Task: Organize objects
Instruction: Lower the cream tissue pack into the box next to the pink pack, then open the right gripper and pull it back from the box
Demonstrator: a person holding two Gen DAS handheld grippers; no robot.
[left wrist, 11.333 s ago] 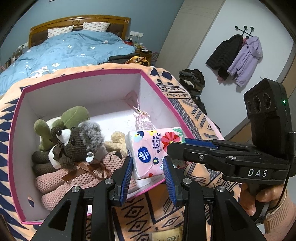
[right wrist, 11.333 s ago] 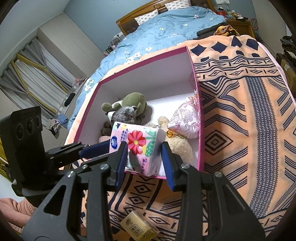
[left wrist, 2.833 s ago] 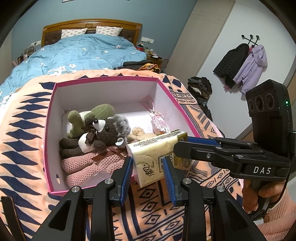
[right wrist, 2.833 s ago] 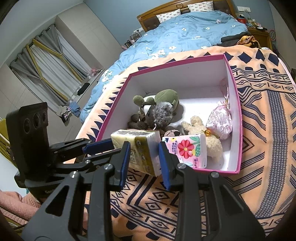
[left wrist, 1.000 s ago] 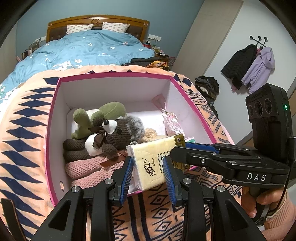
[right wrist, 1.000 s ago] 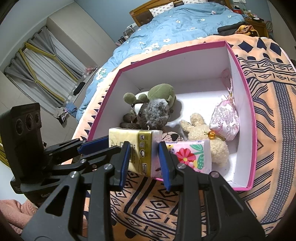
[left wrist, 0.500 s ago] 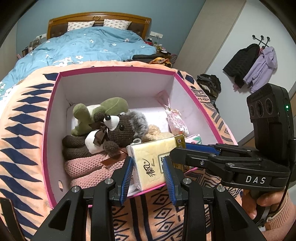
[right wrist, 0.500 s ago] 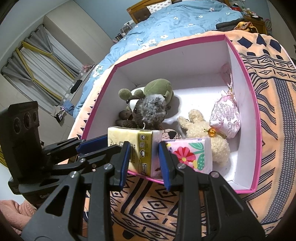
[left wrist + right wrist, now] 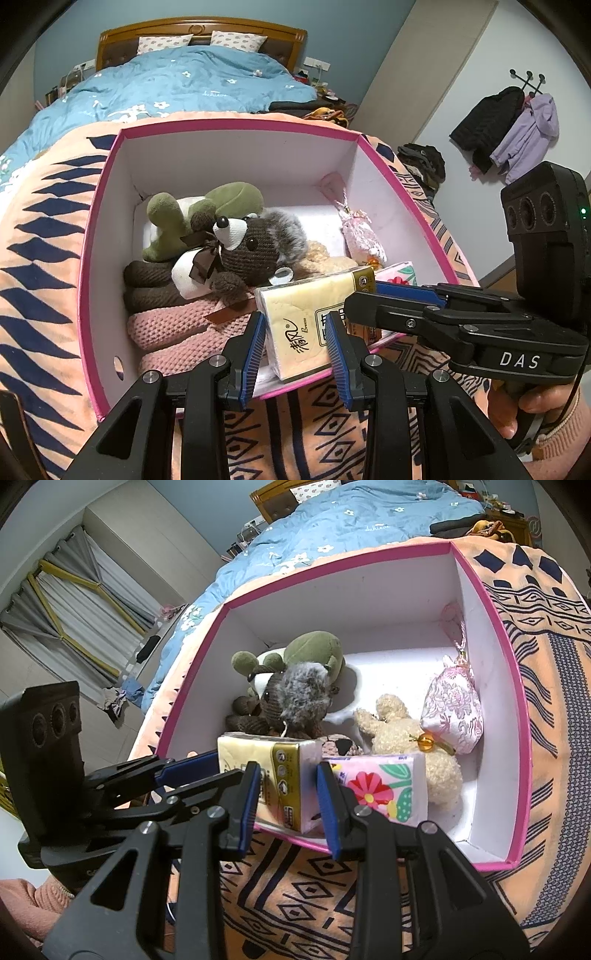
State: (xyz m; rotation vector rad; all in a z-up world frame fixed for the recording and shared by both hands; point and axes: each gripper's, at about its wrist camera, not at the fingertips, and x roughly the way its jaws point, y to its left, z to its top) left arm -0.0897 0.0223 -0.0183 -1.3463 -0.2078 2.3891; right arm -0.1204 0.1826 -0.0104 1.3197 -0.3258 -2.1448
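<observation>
Both the left tool (image 9: 295, 341) and the right tool (image 9: 286, 799) are clenched on the yellow tissue pack (image 9: 314, 314), one at each end, held over the near rim of the pink box (image 9: 88, 258). The pack hides most of the floral tissue pack (image 9: 384, 788) at its 3 o'clock in the right wrist view. The knitted mouse (image 9: 255, 247) covers much of the green plush (image 9: 207, 210).

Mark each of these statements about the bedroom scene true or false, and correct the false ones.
1. Both grippers grip the yellow tissue pack. True: the left gripper and the right gripper each clamp one end.
2. The pink box is empty. False: it holds soft toys, a pink pouch and a floral tissue pack.
3. The floral tissue pack lies inside the box. True.
4. The box stands on a bare wooden floor. False: it rests on an orange patterned blanket.
</observation>
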